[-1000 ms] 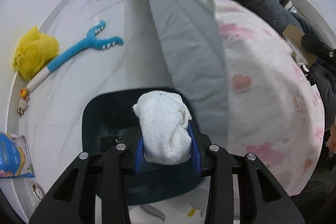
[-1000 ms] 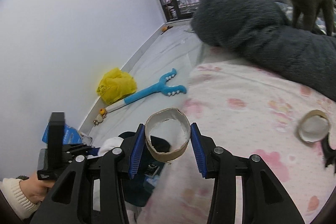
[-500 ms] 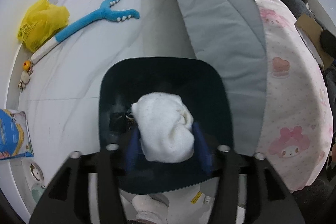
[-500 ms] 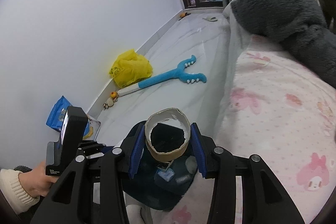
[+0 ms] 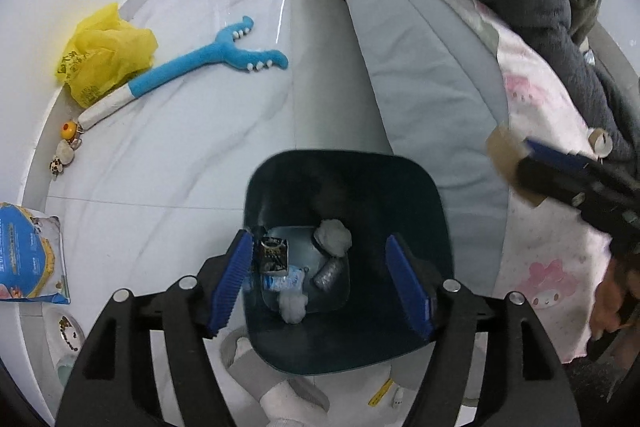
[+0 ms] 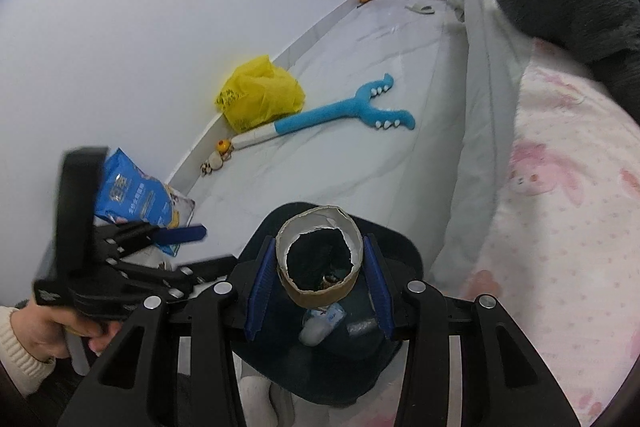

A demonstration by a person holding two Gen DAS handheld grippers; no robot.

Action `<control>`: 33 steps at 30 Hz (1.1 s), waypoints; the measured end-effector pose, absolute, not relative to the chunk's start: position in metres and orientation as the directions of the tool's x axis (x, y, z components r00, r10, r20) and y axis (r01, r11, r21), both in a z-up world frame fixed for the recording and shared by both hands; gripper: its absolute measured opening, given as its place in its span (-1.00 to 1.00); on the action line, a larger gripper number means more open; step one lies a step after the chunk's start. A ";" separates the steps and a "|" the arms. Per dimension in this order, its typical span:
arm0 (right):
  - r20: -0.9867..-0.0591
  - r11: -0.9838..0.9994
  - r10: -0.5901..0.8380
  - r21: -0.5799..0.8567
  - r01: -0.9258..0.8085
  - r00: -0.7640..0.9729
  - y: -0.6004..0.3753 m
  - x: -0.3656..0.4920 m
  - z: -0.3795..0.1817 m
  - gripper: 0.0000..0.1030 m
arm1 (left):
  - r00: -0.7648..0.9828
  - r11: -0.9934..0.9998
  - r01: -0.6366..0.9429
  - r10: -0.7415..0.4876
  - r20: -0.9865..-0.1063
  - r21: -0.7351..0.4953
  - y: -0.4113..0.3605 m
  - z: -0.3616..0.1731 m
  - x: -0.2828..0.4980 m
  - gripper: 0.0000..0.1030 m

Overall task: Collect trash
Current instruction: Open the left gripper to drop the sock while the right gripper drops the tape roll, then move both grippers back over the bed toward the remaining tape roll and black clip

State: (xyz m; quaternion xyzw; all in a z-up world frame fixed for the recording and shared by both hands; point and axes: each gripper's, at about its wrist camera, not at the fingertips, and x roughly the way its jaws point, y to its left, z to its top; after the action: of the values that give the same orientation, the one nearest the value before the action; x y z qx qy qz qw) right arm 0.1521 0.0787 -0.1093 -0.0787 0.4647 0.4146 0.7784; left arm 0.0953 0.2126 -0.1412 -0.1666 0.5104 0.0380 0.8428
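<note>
A torn cardboard ring [image 6: 319, 259] is clamped by the right gripper [image 6: 318, 277] over the dark plastic bin [image 5: 420, 195]; the left gripper [image 5: 320, 285] is spread wide, empty. Crumpled wads [image 5: 332, 237] inside are seen clearly only from the left wrist.

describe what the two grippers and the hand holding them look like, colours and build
Both the left gripper and the right gripper have matte black angular frames with triangular cut-outs and round silver bolt heads. Their fingers carry ribbed blue pads. The left hand is bare-skinned, with a cream ribbed knit cuff at the wrist. No cables show.
</note>
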 end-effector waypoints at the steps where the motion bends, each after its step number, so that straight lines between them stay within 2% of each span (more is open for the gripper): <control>1: -0.794 0.644 0.567 0.262 -0.719 0.219 0.080 0.152 -0.111 -0.14 | 0.485 0.941 -0.236 -0.103 -0.868 -0.243 0.216 -0.139 0.095 0.40; 16: -0.892 0.654 0.435 0.219 -0.724 0.123 0.119 0.144 -0.165 -0.14 | 0.610 0.939 -0.225 -0.071 -0.789 -0.259 0.235 -0.108 0.079 0.52; 25: -0.929 0.653 0.359 0.185 -0.734 0.085 0.128 0.138 -0.187 -0.11 | 0.665 0.937 -0.213 -0.070 -0.743 -0.278 0.242 -0.090 0.074 0.52; 28: -0.940 0.652 0.333 0.173 -0.738 0.074 0.127 0.137 -0.191 0.19 | 0.691 0.934 -0.204 -0.075 -0.719 -0.294 0.244 -0.083 0.072 0.55; 33: -0.937 0.655 0.338 0.168 -0.737 0.087 0.121 0.136 -0.186 0.21 | 0.721 0.936 -0.194 -0.067 -0.689 -0.294 0.241 -0.072 0.072 0.55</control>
State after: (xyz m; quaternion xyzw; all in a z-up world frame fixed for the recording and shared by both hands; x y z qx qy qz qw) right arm 0.1363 0.1212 -0.1857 -0.1777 0.5618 0.3756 0.7154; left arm 0.0721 0.2410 -0.0722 -0.1758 0.3717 0.0348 0.9109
